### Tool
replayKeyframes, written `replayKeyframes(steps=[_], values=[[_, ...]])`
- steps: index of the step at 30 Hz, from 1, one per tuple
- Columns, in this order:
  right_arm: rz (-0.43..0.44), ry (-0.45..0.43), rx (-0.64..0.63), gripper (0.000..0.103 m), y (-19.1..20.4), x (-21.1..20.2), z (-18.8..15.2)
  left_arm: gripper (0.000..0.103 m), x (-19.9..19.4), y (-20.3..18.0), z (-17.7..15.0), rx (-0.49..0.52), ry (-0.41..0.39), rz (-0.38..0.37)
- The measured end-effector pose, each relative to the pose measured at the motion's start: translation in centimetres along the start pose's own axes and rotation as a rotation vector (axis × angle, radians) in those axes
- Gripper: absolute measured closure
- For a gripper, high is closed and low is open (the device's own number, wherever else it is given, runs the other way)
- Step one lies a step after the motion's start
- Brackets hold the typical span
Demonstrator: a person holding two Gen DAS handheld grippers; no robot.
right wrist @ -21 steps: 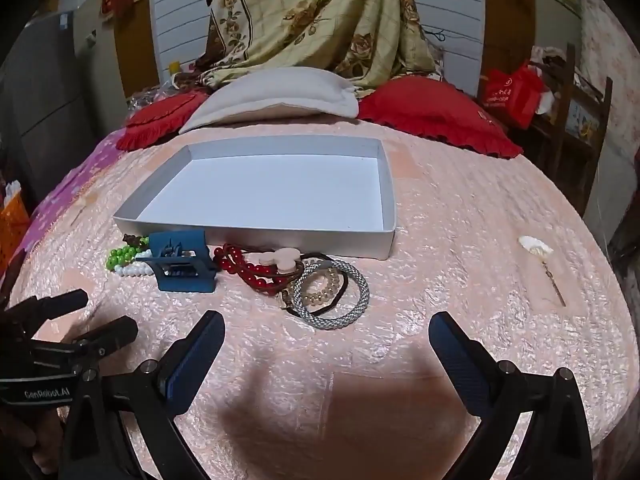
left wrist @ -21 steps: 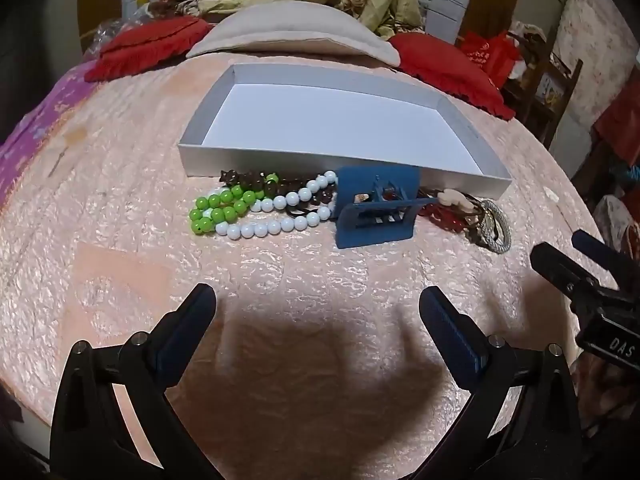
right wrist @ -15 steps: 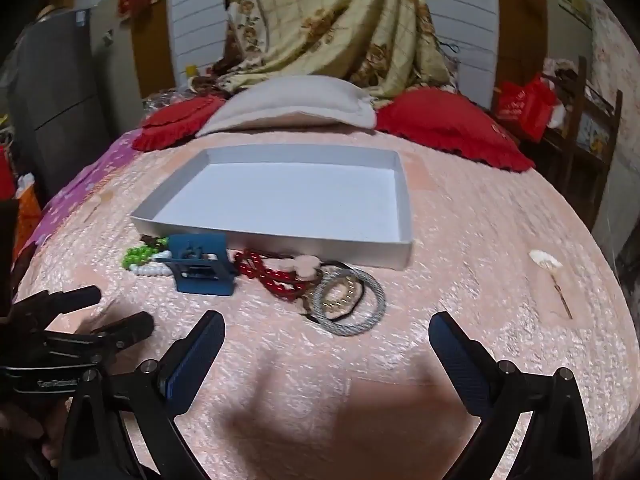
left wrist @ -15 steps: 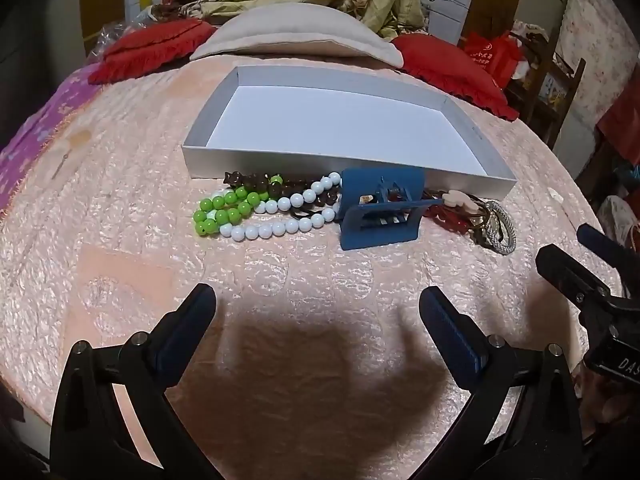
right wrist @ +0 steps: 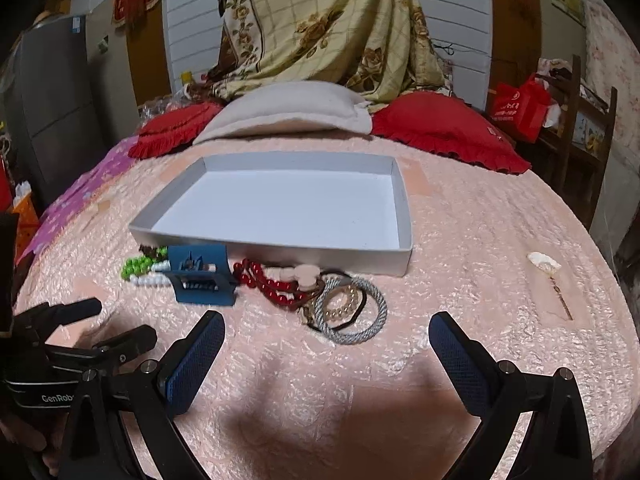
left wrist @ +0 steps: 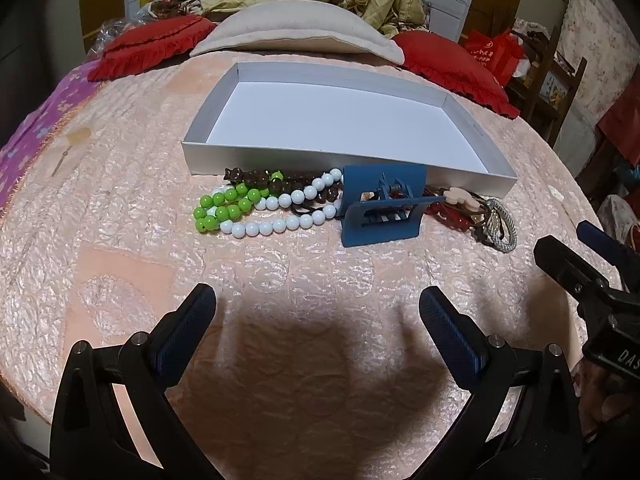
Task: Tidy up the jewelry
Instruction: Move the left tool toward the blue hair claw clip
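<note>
A shallow white box (left wrist: 304,164) (right wrist: 404,216) lies empty on the pink bedspread. Along its near wall runs a row of jewelry: green beads (left wrist: 220,204) (right wrist: 136,266), white beads (left wrist: 280,224), dark brown beads (left wrist: 256,178), a blue hair claw clip (left wrist: 380,208) (right wrist: 200,280), red beads (right wrist: 264,282) and grey and gold bangles (right wrist: 352,312) (left wrist: 502,224). My left gripper (left wrist: 316,320) hovers open in front of the beads and clip, holding nothing. My right gripper (right wrist: 326,344) is open just short of the bangles, also with nothing in it.
Red cushions (right wrist: 440,128) and a beige pillow (left wrist: 296,28) lie behind the box. A small shell hairpin (right wrist: 546,268) rests far right on the bedspread. Wooden furniture (right wrist: 580,120) with a red bag stands beyond the bed's right edge.
Both cameras have tilted up and drawn slightly closer, so the box and jewelry sit lower and larger in view. Nothing was picked up; both jaws stay wide.
</note>
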State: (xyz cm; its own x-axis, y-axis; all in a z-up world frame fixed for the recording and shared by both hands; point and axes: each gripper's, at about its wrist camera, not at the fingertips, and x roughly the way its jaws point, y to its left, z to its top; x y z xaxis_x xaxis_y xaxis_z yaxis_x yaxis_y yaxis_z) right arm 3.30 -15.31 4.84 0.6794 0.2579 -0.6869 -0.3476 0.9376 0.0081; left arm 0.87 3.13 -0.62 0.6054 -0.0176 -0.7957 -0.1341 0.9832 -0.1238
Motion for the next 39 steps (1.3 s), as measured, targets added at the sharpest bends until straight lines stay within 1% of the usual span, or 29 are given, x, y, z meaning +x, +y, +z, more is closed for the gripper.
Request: replayKeyframes(steps=[1, 3, 4, 10, 19, 39], values=[[-0.011, 0.012, -0.015, 0.001, 0.12, 0.01, -0.08, 0.001, 0.06, -0.06, -0.01, 0.001, 0.002, 0.001], [-0.028, -0.002, -0.031, 0.001, 0.18, -0.18, -0.18, 0.001, 0.12, -0.11, -0.02, 0.003, 0.003, 0.004], [-0.029, 0.006, -0.029, 0.001, 0.09, -0.17, -0.19, 0.001, 0.14, -0.11, -0.04, 0.003, 0.003, 0.005], [-0.016, 0.003, 0.009, 0.001, -0.55, -0.32, -0.09, 0.001, 0.29, -0.22, -0.14, 0.007, 0.006, 0.01], [-0.014, 0.017, 0.004, 0.001, -0.43, -0.28, -0.17, 0.001, 0.57, -0.47, -0.31, 0.015, 0.013, 0.01], [-0.015, 0.019, 0.004, 0.001, -0.52, -0.4, -0.17, 0.001, 0.75, -0.56, -0.45, 0.017, 0.015, 0.011]])
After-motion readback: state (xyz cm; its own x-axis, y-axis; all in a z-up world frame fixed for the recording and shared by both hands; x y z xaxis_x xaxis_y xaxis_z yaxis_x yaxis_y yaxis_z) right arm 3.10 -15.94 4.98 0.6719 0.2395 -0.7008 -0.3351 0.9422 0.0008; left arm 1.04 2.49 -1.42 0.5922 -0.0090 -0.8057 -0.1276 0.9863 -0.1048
